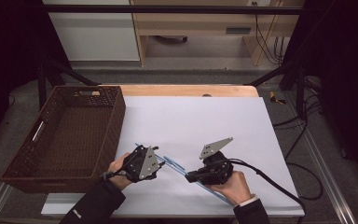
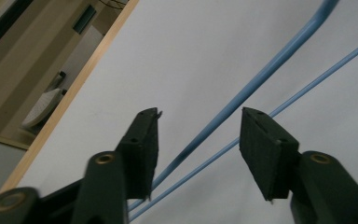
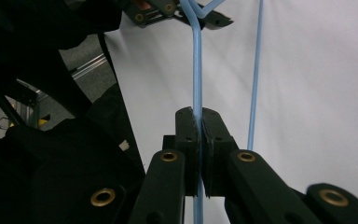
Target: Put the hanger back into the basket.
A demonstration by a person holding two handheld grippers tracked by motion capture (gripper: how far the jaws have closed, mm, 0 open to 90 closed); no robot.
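A light blue wire hanger (image 1: 177, 167) lies on the white sheet (image 1: 205, 116) near the table's front edge. My left gripper (image 1: 160, 159) is at its left end. In the left gripper view the jaws (image 2: 198, 140) stand apart, with the thick blue rod (image 2: 261, 77) and the thin one (image 2: 326, 65) running between them untouched. My right gripper (image 1: 189, 176) is a little further right along the hanger. Its jaws (image 3: 199, 116) are shut on the thick rod (image 3: 196, 70), and the thin rod (image 3: 256, 70) passes beside them. The left gripper (image 3: 177, 11) shows at the hanger's far bend.
A brown woven basket (image 1: 116, 116) stands at the left of the table, right beside my left hand. The table's wooden edge (image 1: 186, 90) runs along the back. Cables trail over the floor at the right.
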